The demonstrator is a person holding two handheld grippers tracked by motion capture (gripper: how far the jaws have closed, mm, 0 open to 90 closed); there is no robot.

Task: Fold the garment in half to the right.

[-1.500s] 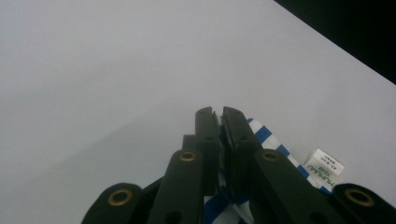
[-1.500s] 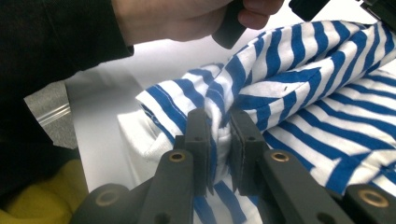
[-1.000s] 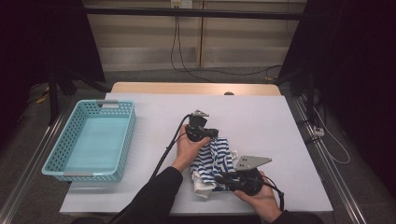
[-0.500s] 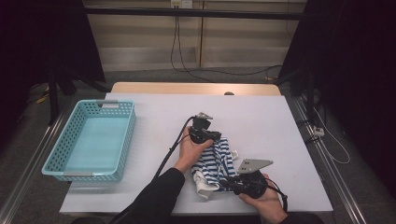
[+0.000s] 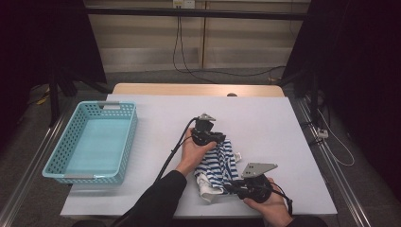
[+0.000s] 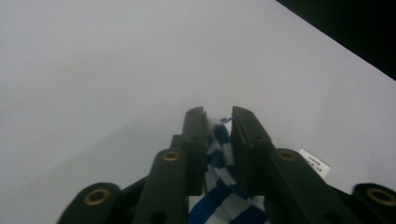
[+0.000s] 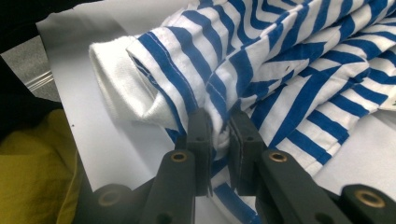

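A blue-and-white striped cloth (image 5: 220,163) lies crumpled on the white table (image 5: 265,123), between my two hands. My left gripper (image 5: 208,137) is at its far end. In the left gripper view its jaws (image 6: 218,116) have just been opening and stand slightly apart, with a fold of the cloth (image 6: 219,149) loose between them. My right gripper (image 5: 229,187) is at the cloth's near end. In the right gripper view that gripper (image 7: 217,121) is shut on a striped fold (image 7: 289,70), beside a white hem.
A light blue plastic basket (image 5: 130,137) stands on the table's left side. A small white label (image 6: 314,162) of the cloth lies on the table by the left jaws. Bare white table stretches behind and to the right of the cloth.
Both hands stay at the cloth's two ends. The cloth has bunched together slightly between them.
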